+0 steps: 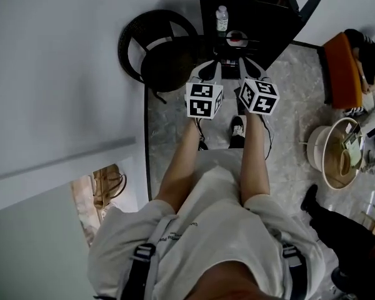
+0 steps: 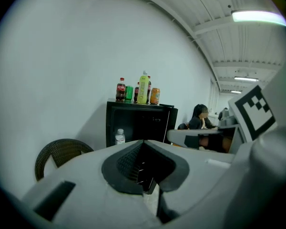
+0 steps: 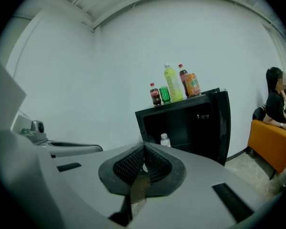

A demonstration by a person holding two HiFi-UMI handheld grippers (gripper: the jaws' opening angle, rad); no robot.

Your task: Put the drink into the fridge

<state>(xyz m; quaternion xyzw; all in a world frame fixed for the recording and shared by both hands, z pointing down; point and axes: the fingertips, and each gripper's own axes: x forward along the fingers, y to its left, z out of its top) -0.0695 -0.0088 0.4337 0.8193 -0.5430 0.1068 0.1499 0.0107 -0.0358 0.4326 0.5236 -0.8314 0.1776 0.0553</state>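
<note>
Holding nothing: left gripper (image 2: 143, 149), jaws pressing together, empty | right gripper (image 3: 144, 151), jaws likewise clenching shut, empty | water bottle (image 3: 165, 140) is standing upright inside the open black fridge (image 3: 148, 128), toward its left side | cola bottle (image 3: 155, 94), green can (image 3: 165, 95), yellow-green bottle (image 3: 173, 83) and orange can (image 3: 193, 85) are standing on the fridge top | wicker chair (image 2: 62, 154) is sitting left of the fridge.

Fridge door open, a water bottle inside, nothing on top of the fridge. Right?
Not quite. Several drinks stand on top of the fridge, as the right gripper view shows. The door is open and the water bottle is inside.
</note>
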